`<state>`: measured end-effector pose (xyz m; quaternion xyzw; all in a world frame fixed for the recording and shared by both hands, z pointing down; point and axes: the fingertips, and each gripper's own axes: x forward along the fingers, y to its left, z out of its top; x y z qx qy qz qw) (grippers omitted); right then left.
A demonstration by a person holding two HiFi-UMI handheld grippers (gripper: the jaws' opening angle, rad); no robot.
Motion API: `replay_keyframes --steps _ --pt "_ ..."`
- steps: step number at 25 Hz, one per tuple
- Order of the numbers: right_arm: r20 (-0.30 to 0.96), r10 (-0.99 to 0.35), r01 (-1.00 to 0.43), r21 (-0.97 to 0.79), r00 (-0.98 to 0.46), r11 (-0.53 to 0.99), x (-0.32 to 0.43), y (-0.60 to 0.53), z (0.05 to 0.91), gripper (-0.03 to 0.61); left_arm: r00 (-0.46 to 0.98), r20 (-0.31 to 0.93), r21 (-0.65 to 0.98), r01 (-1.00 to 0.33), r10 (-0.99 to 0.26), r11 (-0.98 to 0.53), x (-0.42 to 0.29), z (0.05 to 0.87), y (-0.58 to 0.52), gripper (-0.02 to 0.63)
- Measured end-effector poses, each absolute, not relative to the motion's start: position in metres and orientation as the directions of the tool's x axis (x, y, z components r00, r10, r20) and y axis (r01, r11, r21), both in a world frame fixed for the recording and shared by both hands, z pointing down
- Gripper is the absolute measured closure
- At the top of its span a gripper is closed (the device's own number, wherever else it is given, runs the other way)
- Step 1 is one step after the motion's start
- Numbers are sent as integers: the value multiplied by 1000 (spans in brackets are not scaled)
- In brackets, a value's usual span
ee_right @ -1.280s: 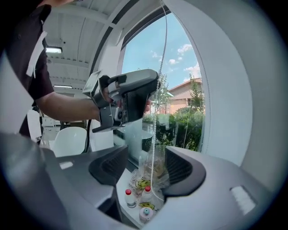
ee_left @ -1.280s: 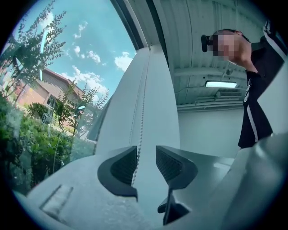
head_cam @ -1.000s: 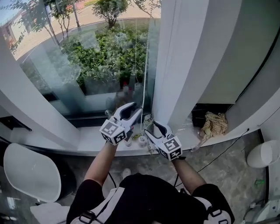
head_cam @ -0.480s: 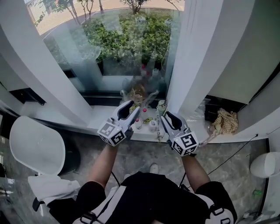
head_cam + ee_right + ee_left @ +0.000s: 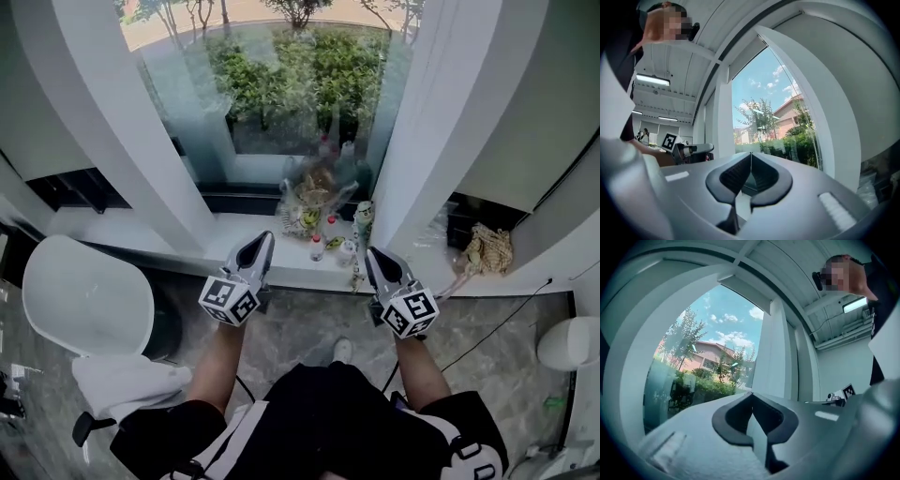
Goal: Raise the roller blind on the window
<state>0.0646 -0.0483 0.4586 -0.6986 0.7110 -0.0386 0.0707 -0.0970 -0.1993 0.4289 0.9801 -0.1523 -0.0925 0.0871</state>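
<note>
No blind fabric shows over the window point(image 5: 291, 94); the glass is clear down to the shrubs outside. The blind is probably already rolled up at the window head, above the head view. The gripper views show only a pale bar there, so I cannot tell.

The part of the blind within reach is its bead chain point(image 5: 814, 140). It hangs as a thin line with its long axis running up and down, along the right edge of the glass and close to the right pillar point(image 5: 431, 122). The head view does not resolve it.

In the right gripper view the chain lies beyond the fingers and to their right. I judge the right gripper point(image 5: 372, 253) the nearer of the 2. The left gripper point(image 5: 265, 236) sits further left, by the left pillar point(image 5: 141, 122).

Both grippers are back from the glass on the room side of the sill point(image 5: 112, 232), pointing toward the window. Each pair of fingers has just closed, tips together, with nothing between them.

Small bottles point(image 5: 317, 248) crowd the sill between the grippers and the glass, and a low reach to the chain could knock them. A white chair point(image 5: 89, 305) stands to the left and a crumpled cloth point(image 5: 487, 251) lies to the right, both clear of that path.
</note>
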Motion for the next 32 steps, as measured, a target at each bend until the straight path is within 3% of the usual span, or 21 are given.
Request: replay_keyframes --steps 9,32 --pt "-68 -996 -989 -140 55 -45 13 12 456 580 929 -174 186 -295 -327 -937 -167 433 -156 614" --pt "-115 -990 -988 -119 -81 95 20 35 439 580 867 -206 207 -414 -453 -886 -179 428 -96 614"
